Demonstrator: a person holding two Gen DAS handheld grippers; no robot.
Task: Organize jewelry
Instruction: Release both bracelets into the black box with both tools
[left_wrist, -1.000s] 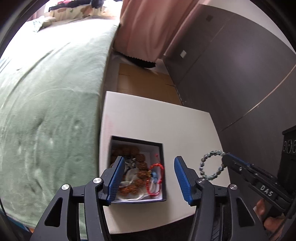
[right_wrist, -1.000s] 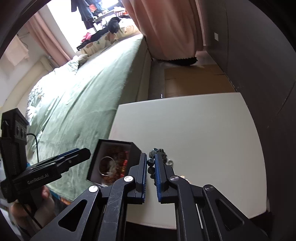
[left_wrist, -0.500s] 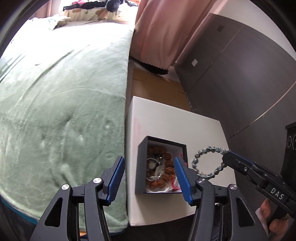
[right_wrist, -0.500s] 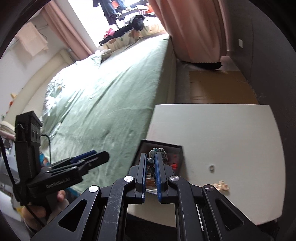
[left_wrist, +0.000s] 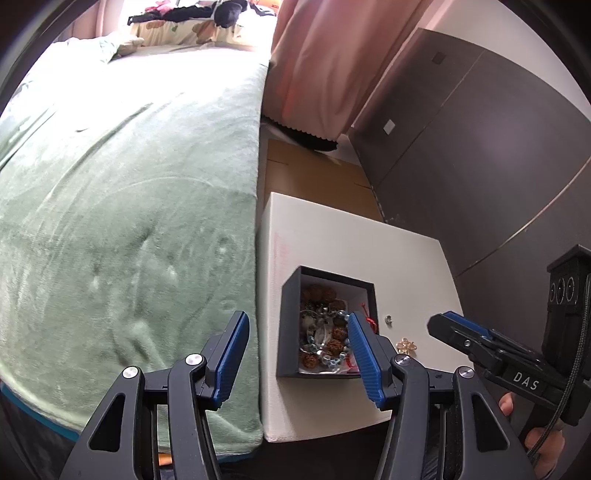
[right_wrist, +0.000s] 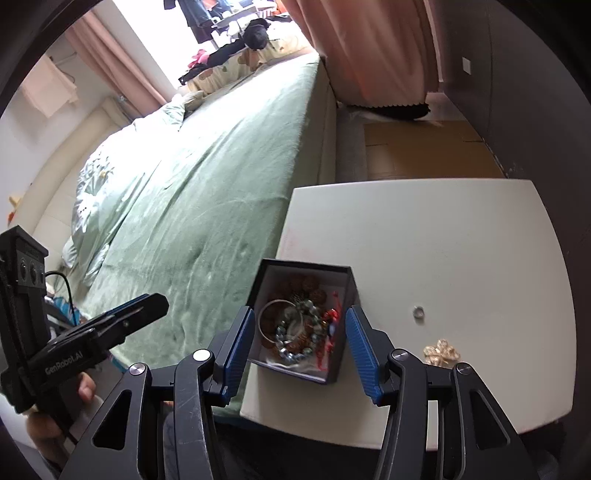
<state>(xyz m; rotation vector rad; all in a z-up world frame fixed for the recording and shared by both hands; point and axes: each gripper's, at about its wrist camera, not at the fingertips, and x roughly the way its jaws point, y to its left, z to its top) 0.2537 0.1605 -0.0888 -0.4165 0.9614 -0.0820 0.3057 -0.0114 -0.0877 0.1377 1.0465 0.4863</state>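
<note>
A dark open jewelry box (left_wrist: 290, 332) (right_wrist: 341, 354) sits near the left front of a white table (right_wrist: 443, 240). It holds brown bead strings, a silver bangle (right_wrist: 266, 316), red cord pieces and a grey-blue bead bracelet (right_wrist: 295, 338) (left_wrist: 325, 354) lying on top. My right gripper (right_wrist: 300, 349) is open and empty above the box; it also shows in the left wrist view (left_wrist: 448, 326). My left gripper (left_wrist: 295, 354) is open and empty, over the table's left edge; it shows in the right wrist view (right_wrist: 147, 306). A small silver ring (right_wrist: 418, 313) (left_wrist: 388, 320) and a gold flower piece (right_wrist: 441, 350) (left_wrist: 406, 346) lie on the table right of the box.
A bed with a green blanket (left_wrist: 129, 206) runs along the table's left side. A dark wardrobe wall (left_wrist: 480, 147) stands right of the table. Cardboard (left_wrist: 314, 177) and a pink curtain (left_wrist: 325, 55) lie beyond it.
My right gripper carried the grey-blue bead bracelet over the box, opened and let it go; the bracelet now lies in the box. My left gripper drew back to the left.
</note>
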